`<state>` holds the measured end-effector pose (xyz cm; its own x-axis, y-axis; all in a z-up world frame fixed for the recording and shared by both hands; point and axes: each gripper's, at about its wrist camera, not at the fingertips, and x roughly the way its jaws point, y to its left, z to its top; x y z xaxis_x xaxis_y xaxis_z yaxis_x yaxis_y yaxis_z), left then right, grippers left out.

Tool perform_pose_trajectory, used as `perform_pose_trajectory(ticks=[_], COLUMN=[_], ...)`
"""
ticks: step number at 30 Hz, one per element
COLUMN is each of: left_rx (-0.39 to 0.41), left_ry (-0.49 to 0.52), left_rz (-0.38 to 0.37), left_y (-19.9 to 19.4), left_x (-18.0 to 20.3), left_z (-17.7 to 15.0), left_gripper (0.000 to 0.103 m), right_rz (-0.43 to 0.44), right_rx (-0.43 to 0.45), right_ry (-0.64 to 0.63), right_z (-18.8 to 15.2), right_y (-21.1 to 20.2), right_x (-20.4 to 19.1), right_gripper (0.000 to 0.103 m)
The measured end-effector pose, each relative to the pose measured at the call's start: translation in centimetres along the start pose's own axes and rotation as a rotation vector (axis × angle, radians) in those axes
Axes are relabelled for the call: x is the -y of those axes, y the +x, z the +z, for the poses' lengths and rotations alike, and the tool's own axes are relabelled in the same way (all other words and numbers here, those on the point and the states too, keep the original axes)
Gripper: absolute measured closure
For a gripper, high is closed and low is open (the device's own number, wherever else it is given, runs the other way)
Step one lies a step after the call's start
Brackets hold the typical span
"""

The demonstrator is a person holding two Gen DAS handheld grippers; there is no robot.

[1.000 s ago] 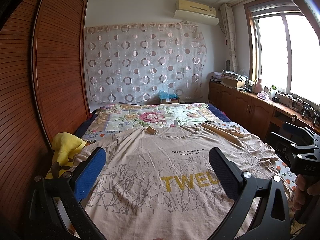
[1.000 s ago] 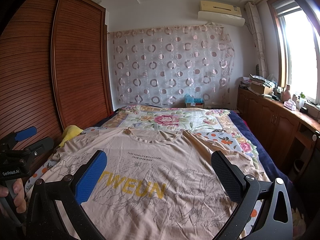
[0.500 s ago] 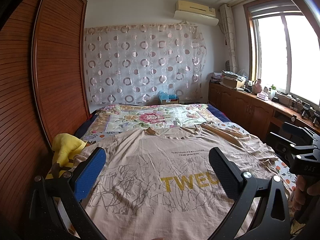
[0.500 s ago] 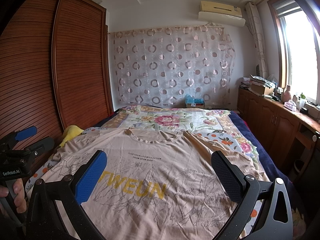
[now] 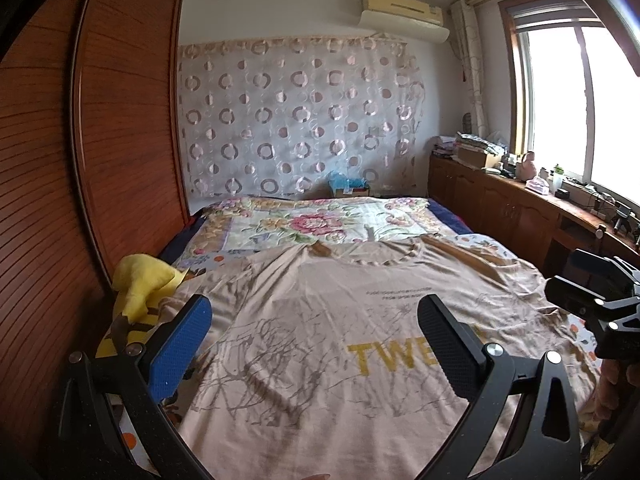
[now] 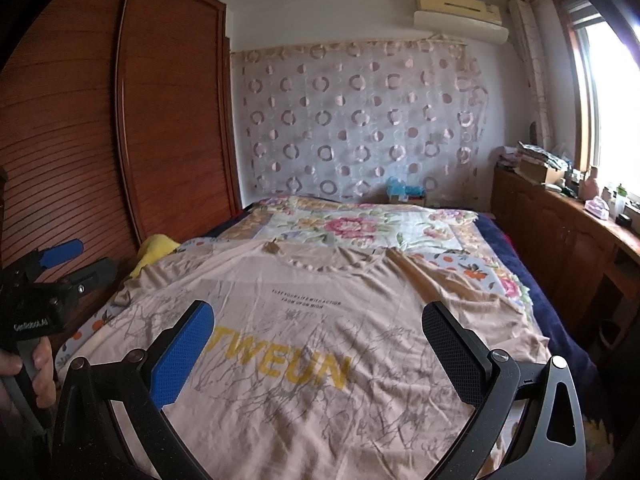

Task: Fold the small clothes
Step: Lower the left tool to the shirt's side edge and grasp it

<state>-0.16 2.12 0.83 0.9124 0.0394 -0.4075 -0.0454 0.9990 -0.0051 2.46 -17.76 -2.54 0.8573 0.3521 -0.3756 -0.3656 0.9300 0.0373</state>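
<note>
A beige T-shirt (image 5: 320, 320) with yellow letters and a grey branch print lies spread flat, front up, on the bed, collar toward the far end; it also shows in the right wrist view (image 6: 320, 320). My left gripper (image 5: 316, 324) is open and empty, hovering above the shirt's left half. My right gripper (image 6: 318, 332) is open and empty above the shirt's right half. Each gripper shows at the edge of the other's view: the right one (image 5: 592, 296), the left one (image 6: 52, 268).
A yellow cloth (image 5: 140, 284) lies at the bed's left edge by the wooden wardrobe (image 5: 80, 160). A floral quilt (image 5: 312, 228) covers the far bed. Wooden cabinets (image 5: 520, 216) with clutter run along the right under the window.
Both views have tilted slightly; the shirt lies as before and both grippers stay open.
</note>
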Motion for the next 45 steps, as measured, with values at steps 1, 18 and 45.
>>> perform_pose_trajectory(ticks=[1,18,45], left_rx=[-0.010,-0.115,-0.443], left_ry=[-0.001,0.016,-0.021], left_rz=[0.010,0.087,0.067], left_y=[0.2,3.8,14.3], left_x=[-0.6,-5.9,-18.6], left_z=[0.1,-3.0,-4.9], left_gripper=[0.000,0.000,0.013], right_rz=[0.006,0.118,0.295], right_rx=[-0.005,-0.085,-0.243], right_ry=[-0.002,-0.121,-0.243], right_z=[0.1,2.1,3.4], right_y=[0.1,4.6,9.5], right_x=[0.0,-0.4,-2.2], right_gripper=[0.000,0.000,0.000])
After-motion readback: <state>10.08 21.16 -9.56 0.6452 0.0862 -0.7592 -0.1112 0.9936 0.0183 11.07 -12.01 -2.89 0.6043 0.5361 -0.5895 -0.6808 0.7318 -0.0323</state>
